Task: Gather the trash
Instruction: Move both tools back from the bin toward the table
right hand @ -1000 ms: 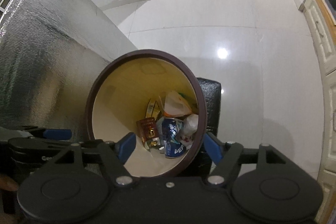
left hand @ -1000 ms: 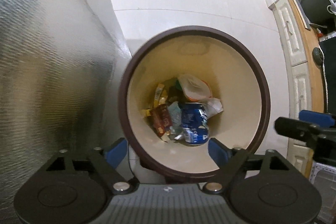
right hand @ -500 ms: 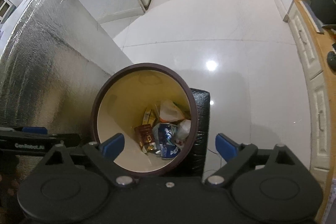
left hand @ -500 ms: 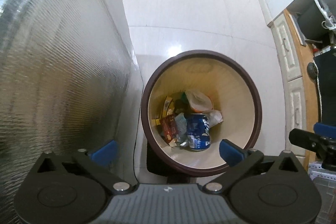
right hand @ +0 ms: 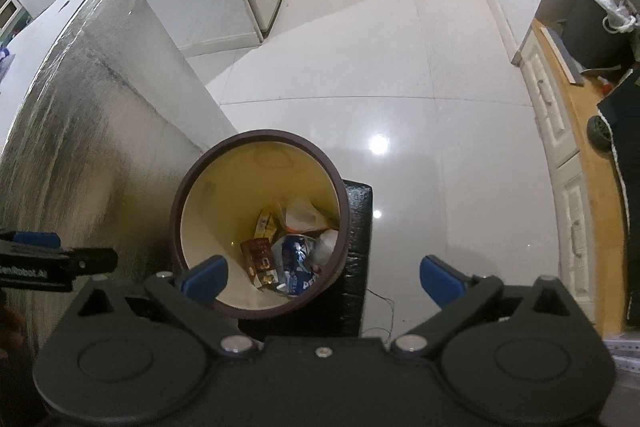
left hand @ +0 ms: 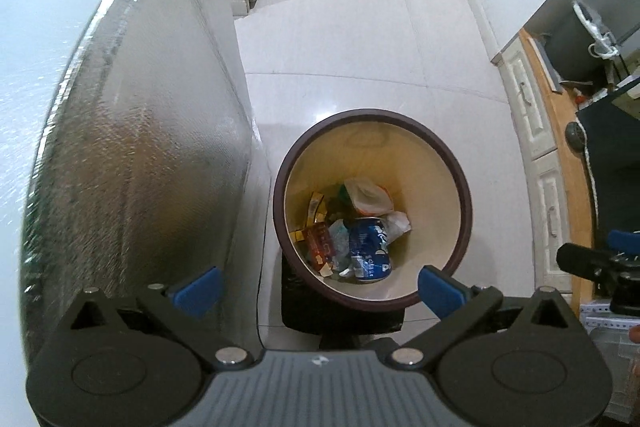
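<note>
A round trash bin (left hand: 436, 163) with a brown rim and cream inside stands on the floor on a black base (left hand: 304, 311). It holds a crushed blue can (left hand: 368, 247), a red-brown wrapper (left hand: 320, 247), yellow packets (left hand: 316, 207) and a white-orange bag (left hand: 366, 193). My left gripper (left hand: 316, 289) is open and empty, high above the bin's near rim. My right gripper (right hand: 324, 275) is open and empty, above the bin (right hand: 200, 187); the can (right hand: 294, 259) shows inside. Each gripper shows at the edge of the other's view.
A tall silver foil-covered panel (left hand: 140, 147) stands right beside the bin on the left. White cabinets (left hand: 536, 115) with a wooden top (left hand: 568, 147) run along the right. A glossy white tile floor (right hand: 400, 67) stretches ahead. A dark lined bin (right hand: 596, 23) stands far right.
Both grippers have risen away from the bin, which now looks smaller and farther below. Both sets of jaws have opened wider. The trash in the bin has not moved.
</note>
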`<state>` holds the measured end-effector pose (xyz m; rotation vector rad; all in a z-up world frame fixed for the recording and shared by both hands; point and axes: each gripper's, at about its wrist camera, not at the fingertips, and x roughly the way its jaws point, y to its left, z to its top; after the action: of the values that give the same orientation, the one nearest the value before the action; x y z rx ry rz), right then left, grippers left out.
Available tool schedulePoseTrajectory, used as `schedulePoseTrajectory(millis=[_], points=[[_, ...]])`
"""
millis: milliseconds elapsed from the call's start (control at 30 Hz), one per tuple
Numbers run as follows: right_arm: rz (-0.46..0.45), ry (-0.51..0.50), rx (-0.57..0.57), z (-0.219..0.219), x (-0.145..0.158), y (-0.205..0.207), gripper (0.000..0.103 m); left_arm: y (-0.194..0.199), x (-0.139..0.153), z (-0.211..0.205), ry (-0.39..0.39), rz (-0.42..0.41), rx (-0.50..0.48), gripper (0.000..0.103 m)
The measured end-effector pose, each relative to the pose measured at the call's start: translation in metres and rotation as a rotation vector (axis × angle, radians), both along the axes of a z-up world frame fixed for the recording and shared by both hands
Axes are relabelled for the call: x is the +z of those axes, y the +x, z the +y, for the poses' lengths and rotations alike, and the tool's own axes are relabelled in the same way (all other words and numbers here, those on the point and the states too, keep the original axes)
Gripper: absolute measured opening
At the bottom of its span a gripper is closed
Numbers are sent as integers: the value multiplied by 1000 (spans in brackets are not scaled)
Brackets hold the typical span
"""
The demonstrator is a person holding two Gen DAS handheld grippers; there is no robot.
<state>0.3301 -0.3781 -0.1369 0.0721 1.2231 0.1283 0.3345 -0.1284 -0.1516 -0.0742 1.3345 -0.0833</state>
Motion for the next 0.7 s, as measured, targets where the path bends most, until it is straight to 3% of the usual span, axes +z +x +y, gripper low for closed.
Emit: schedulePoseTrajectory(millis=[367,700], points=[[-52,-4,6,-6,35,-30,103,-30,38,4,-23,-83,23,103],[-160,11,42,-4,82,-39,103,-56,86,22,-36,-205,86,103]])
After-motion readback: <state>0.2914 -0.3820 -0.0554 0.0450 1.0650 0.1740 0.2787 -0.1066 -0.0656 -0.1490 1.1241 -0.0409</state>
